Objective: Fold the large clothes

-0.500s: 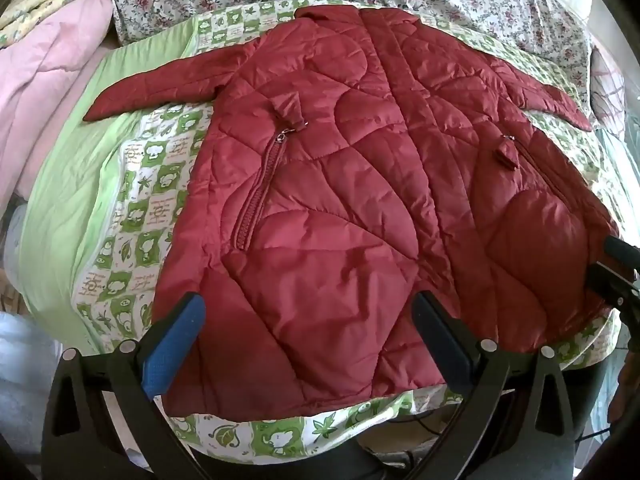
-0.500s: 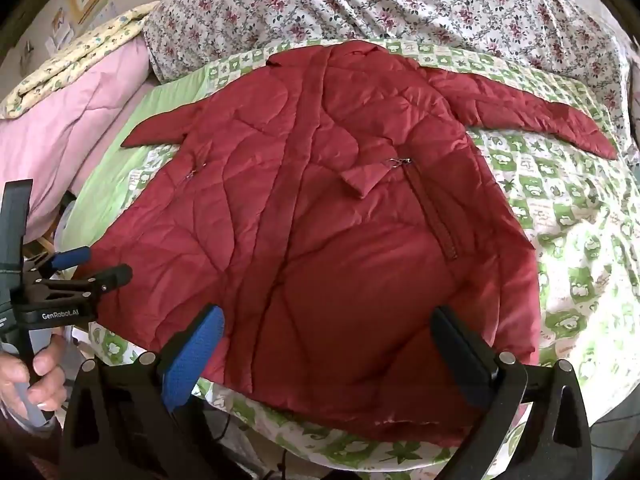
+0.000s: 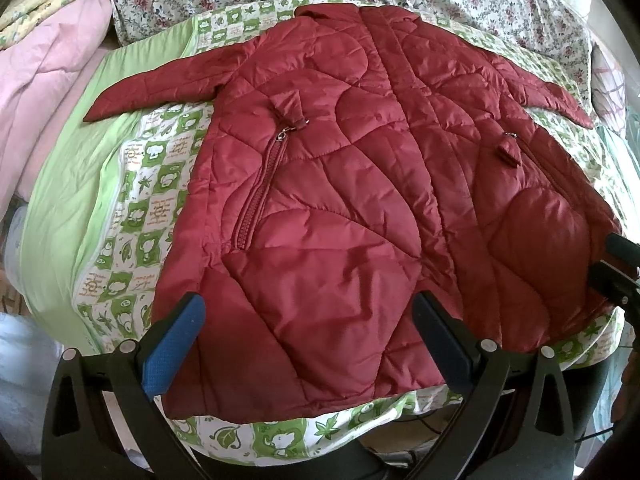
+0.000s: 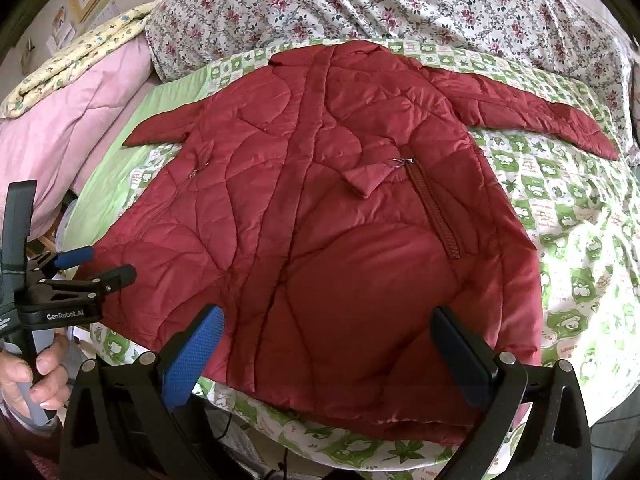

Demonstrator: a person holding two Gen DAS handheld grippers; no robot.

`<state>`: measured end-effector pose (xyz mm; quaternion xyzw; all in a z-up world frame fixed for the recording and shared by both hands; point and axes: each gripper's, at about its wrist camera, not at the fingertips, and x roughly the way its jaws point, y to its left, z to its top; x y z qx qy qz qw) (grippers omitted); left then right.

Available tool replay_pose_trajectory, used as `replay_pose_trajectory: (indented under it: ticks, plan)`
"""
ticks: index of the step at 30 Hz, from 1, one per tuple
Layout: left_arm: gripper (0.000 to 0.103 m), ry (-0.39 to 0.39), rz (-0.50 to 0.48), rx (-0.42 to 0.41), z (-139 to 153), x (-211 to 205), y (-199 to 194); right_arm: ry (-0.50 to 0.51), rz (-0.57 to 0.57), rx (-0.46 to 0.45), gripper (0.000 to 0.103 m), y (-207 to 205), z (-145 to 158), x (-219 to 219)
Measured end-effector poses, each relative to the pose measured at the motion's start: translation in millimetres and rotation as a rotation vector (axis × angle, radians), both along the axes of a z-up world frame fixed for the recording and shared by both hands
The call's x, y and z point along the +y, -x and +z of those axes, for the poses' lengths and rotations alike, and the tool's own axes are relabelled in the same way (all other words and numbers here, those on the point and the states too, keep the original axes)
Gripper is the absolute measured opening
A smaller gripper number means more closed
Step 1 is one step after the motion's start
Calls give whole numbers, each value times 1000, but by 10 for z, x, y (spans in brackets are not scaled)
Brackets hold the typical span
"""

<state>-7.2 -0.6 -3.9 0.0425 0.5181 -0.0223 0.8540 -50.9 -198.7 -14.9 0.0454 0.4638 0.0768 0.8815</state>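
Both our left tool (image 3: 306, 334) and right tool (image 4: 328, 342) hover spread wide, holding nothing, above the red jacket (image 3: 360, 208)'s hem; slippery padding ahead may slide free.

Jacket (image 4: 320, 216) flat on sheet (image 4: 568, 216) at frame centre, collar toward top, sleeves out left and right, quilt (image 4: 400, 4) behind it, duvet (image 4: 60, 128) upper left, left gripper (image 4: 96, 264) at left edge

Right hand-held gripper (image 3: 618, 268) cut off by frame edge; jacket (image 3: 360, 208) hem partly hidden.
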Motion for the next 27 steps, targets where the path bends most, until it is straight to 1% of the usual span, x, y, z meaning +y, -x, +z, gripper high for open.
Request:
replay_pose_trajectory:
  ticks: [3,5,8,20,24,27]
  plan:
    - [103,0,0,2,-5,-2,33,0,1,-4,103,1,-2,-1]
    - [103,5,-2,-4,-1,1,-78,2,1,-5,103,29,-13,9]
    - [103,5,-1,-3,1,5,-77,1,1,-6,103,-31,-14,-9]
    - [103,12,-3,-6,-29,12,-95,-14,6,-9,103,-18,19,-66]
    - [103,25,-7,-9,-74,4,-134,0,6,1,103,-30,15,-60]
    - [103,53,-10,-22,-95,5,-155,0,5,2,103,-34,15,-57]
